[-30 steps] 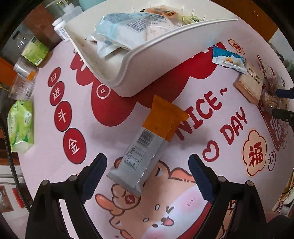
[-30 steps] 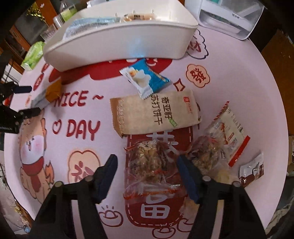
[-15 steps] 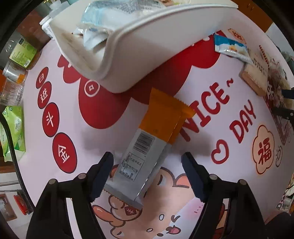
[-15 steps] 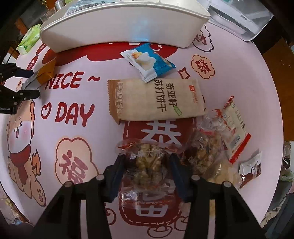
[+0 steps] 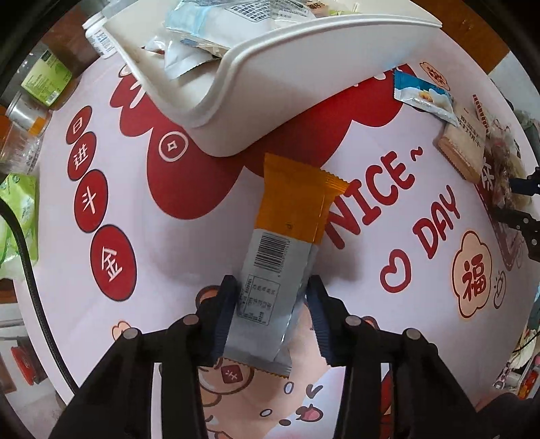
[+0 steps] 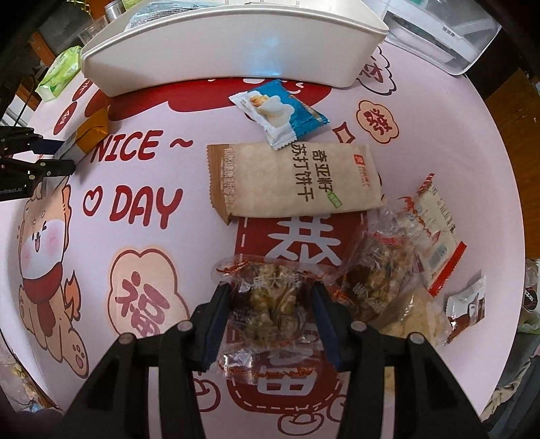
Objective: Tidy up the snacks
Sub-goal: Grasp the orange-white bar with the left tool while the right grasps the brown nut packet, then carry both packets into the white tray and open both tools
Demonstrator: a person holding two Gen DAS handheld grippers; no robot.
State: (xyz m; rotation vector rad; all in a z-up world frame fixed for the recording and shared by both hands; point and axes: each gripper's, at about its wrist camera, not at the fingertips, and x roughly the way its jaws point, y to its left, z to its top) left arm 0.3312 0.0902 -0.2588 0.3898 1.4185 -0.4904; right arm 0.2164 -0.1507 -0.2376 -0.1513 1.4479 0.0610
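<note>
Between my left claw's [image 5: 272,310] pads sits the grey end of a bar [image 5: 283,256], lying flat on the printed mat [image 5: 189,256]. My jaws have just been closing on it; both pads now meet its sides, so I count it gripped. Its orange end points away from me, toward the white tray [image 5: 270,111], and stops just short of the tray's rounded corner. That tray already carries several pale packets [image 5: 216,23]. Past the mat's left edge I see a green pouch [image 5: 17,219] and some jars [image 5: 44,81].

Under my right claw [image 6: 272,305] is a clear nut packet [image 6: 270,304], lying on the red panel near the mat's near edge. My jaws have closed in on it and the pads press its sides, the wrapper bulging between them. Just to its right lies a second nut packet [image 6: 374,280], with a red-trimmed packet [image 6: 435,233] beyond and a small brown-and-white sachet [image 6: 467,302] toward the right edge. Further off lies a tan cracker pack [image 6: 293,182], with a blue packet [image 6: 280,113] overlapping its far side. The tray [image 6: 233,44] spans the far edge. From this side my left claw [image 6: 64,155] shows at the left edge, at the bar [image 6: 91,130].
</note>
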